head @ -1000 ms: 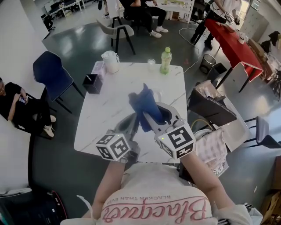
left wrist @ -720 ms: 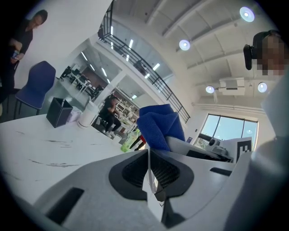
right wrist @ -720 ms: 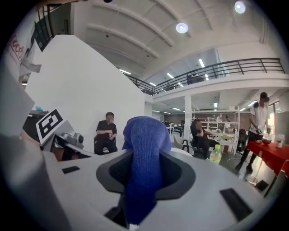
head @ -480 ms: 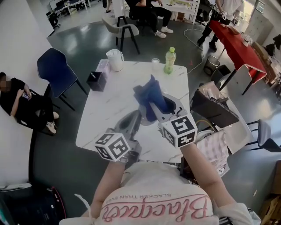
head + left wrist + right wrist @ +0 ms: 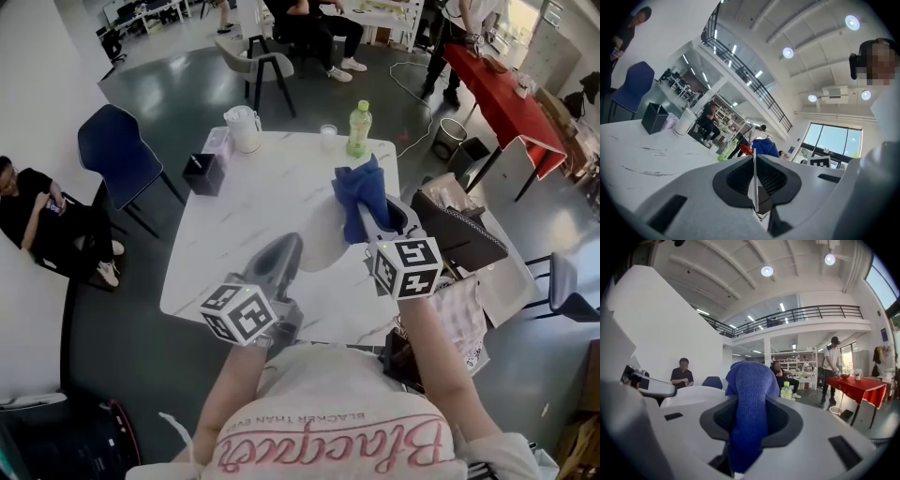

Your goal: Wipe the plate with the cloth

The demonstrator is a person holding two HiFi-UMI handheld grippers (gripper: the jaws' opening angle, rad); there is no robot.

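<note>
My right gripper (image 5: pixel 364 214) had swung right, away from the plate (image 5: pixel 328 251), still clamping the blue cloth (image 5: pixel 359 190); my left gripper (image 5: pixel 287 246) pinched the plate's edge.

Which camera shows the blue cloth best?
The right gripper view: the blue cloth fills the middle, clamped between the jaws. The head view shows it bunched from above; the left gripper view catches only a small distant patch.
</note>
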